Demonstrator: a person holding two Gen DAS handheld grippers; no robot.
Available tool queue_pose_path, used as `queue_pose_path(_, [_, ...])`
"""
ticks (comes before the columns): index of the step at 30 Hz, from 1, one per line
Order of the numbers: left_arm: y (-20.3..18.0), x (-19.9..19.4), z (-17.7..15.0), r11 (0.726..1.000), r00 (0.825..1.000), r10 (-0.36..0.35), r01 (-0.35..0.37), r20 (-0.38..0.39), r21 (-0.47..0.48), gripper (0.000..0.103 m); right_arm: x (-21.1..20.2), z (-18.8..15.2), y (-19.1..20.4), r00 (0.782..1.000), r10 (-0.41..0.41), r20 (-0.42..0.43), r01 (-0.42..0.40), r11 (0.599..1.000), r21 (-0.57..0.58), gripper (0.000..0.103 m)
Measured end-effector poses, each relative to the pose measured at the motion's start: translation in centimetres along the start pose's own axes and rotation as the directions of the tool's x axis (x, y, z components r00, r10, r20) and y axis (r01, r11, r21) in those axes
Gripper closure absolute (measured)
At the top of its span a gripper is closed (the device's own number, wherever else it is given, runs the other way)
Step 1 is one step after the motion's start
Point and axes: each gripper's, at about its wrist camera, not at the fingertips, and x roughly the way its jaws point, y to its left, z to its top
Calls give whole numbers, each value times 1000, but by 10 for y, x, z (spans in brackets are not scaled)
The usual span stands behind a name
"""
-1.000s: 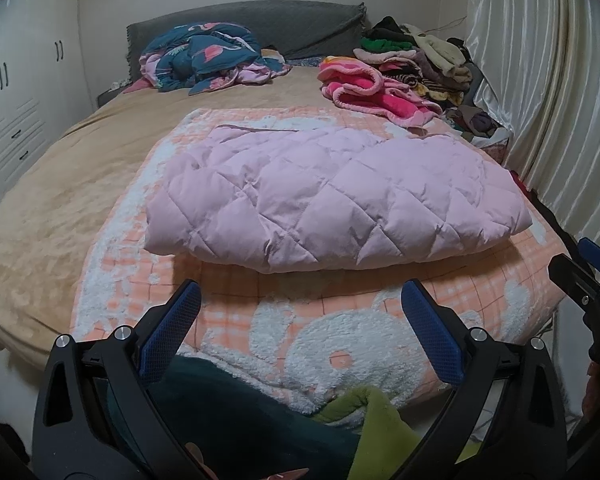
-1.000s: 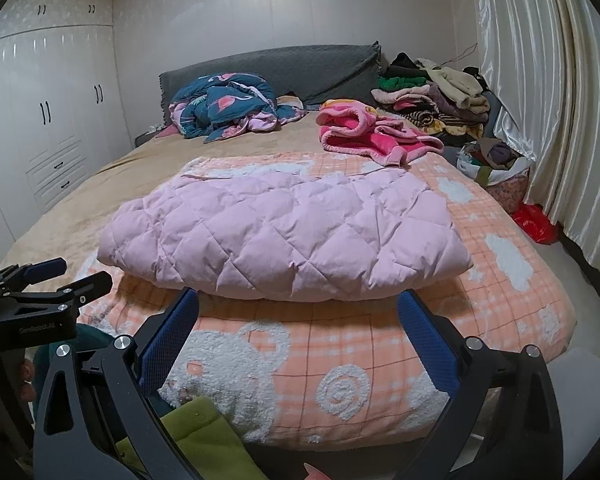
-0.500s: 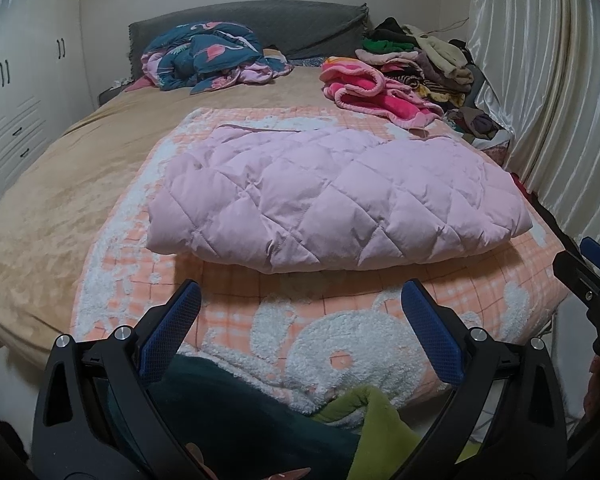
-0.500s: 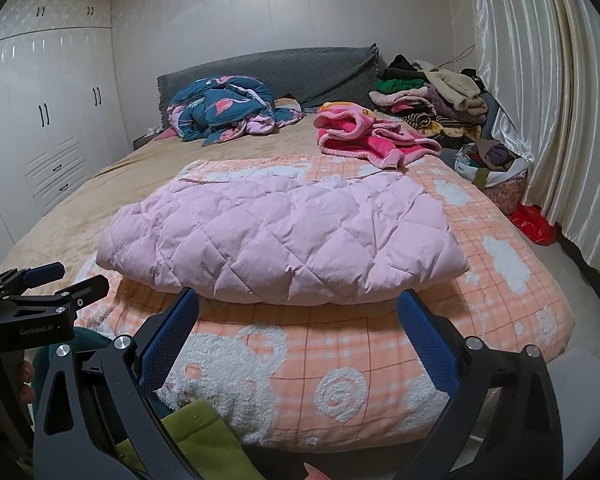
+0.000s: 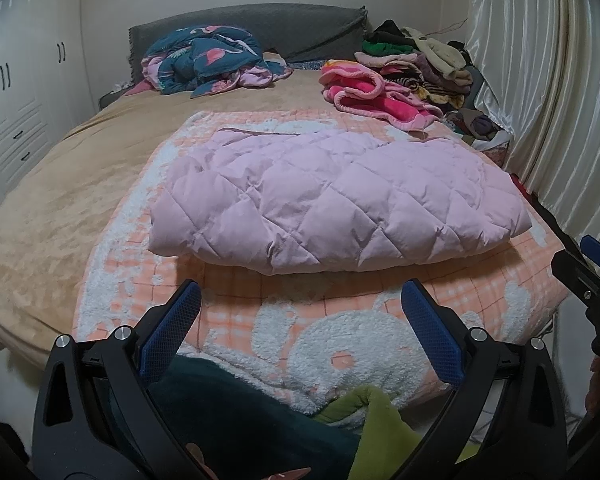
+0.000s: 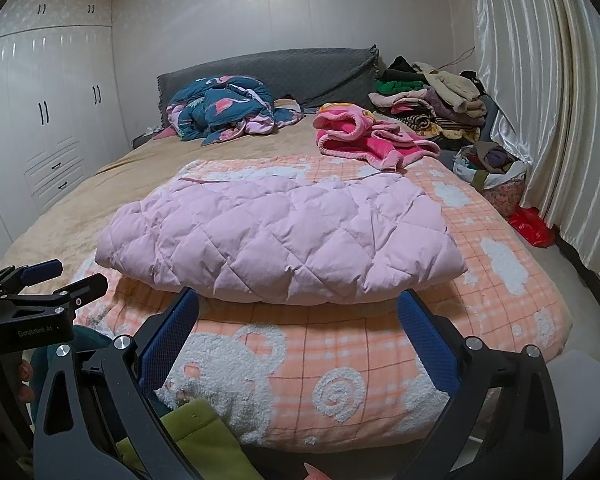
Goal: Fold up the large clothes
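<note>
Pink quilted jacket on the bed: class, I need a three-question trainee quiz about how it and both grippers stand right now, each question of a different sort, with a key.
1. True or false: the left gripper is shut on the pink quilted jacket.
2. Multiple choice: the jacket lies on A) the bare tan bedsheet, B) the peach plaid blanket, C) the dark blue flamingo duvet.
3. Fill in: seen from the right wrist, the hot pink fleece garment lies beyond the jacket, toward the ____ side.

Key
1. False; its jaws stand open, short of the jacket, like those of the right gripper.
2. B
3. right
</note>
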Motion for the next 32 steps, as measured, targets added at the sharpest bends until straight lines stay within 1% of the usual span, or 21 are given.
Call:
queue_pose_path(5, [1,-1,1,1000,1000,-8,8,2,1,9,-1,-1,0,1000,-2,0,2,1000,2,4])
queue_pose_path(14, [-2,0,-1,1000,1000,3,-3,-13,11,9,-1,-1,-2,1000,-6,-3,6,1000,-1,4])
queue_pose_path(19, [-5,1,-1,999,999,44,-43,-9,30,9,-3,-3,-5,1000,-11,-12,11,1000,0,4])
queue_pose_path(26, [-5,2,0,999,999,33,-33,-10,26,9,0,-3,-6,1000,-13,-20,13,1000,7,4])
queue_pose_path(30, [0,7,1,1000,1000,17,-17,-24,2,9,2,-6,-14,999,-23,-22,24,999,26,4])
queue_pose_path(32, [9,14,2,1000,999,13,-14,-35,-22,9,5,-7,-23,999,-32,-22,33,998,49,4])
